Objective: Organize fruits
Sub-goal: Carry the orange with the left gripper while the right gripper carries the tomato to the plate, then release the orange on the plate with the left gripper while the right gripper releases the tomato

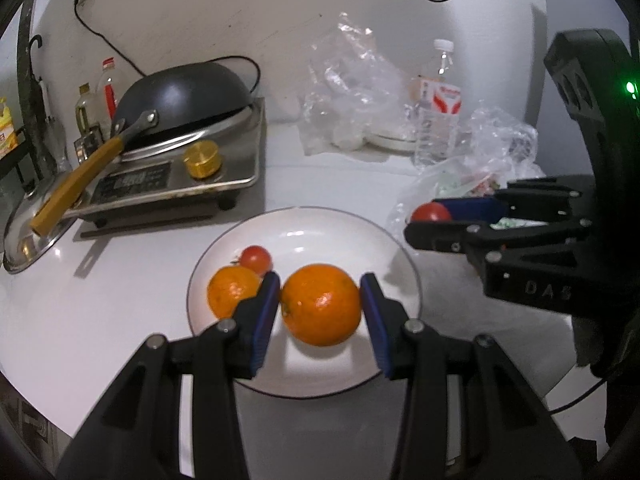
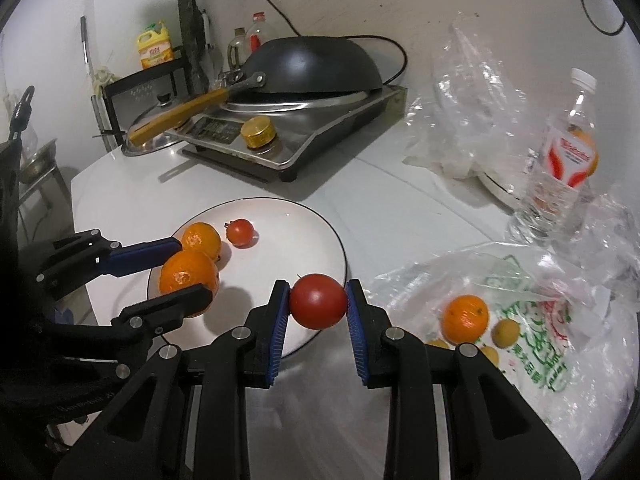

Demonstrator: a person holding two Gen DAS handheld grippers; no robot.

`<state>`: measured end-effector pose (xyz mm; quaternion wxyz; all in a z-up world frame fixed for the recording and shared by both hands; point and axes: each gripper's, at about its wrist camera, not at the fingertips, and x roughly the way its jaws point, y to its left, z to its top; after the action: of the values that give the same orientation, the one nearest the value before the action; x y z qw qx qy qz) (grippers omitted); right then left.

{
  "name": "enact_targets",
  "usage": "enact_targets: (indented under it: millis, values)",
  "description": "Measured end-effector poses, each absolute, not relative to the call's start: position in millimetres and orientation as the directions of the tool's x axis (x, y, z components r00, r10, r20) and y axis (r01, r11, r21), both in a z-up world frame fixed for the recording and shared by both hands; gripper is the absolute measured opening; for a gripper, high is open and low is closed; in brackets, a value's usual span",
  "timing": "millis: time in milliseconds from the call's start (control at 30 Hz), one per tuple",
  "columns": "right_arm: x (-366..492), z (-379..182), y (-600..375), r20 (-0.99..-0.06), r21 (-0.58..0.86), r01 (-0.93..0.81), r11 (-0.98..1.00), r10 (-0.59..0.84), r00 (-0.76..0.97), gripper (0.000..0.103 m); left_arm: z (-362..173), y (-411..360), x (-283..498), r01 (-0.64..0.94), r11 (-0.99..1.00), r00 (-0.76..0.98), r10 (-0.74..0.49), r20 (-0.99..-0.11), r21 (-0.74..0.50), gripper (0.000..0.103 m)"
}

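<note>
Fruit fills both views: the left gripper (image 1: 320, 292) clamps a large orange (image 1: 321, 304) between its blue pads, low in the centre of the left wrist frame over a white plate (image 1: 320, 228) with a thin dark rim. The orange's peel is bright, glossy and dimpled. A smaller orange (image 1: 230, 290) and a small red tomato (image 1: 256, 258) lie on the plate at the held orange's left. In the right wrist view the right gripper (image 2: 318, 306) is closed on a larger, smooth, dark red tomato (image 2: 318, 301) at the frame's centre, at the plate's near rim. At lower right of that view a clear plastic bag (image 2: 540, 320) printed with green characters, too distorted to read, holds 1 more orange (image 2: 465, 318) and at least 3 small yellow fruits (image 2: 506, 332). The surface is a white countertop (image 1: 120, 300) against a pale wall. At upper left of the left wrist frame a steel cooktop (image 1: 176, 176) with a gold knob carries an upturned dark wok (image 1: 184, 96) with a wooden handle. A water bottle (image 2: 564, 156) with a red and white label, its writing unreadable, stands at the right of the right wrist frame beside crumpled clear plastic. A yellow detergent jug (image 2: 155, 46) sits on a black rack at upper left. The letters "DAS" are embossed on the right gripper's body in the left wrist view.
</note>
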<state>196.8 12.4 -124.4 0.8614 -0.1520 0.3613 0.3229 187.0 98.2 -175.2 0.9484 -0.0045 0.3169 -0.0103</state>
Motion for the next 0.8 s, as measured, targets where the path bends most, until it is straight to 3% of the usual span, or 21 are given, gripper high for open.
enact_targets:
  millis: [800]
  values:
    - [220.4, -159.5, 82.6, -0.767, -0.009, -0.738, 0.675, 0.469, 0.438, 0.031, -196.8, 131.2, 184.2, 0.011, 0.998, 0.758, -0.051, -0.651, -0.065, 0.043]
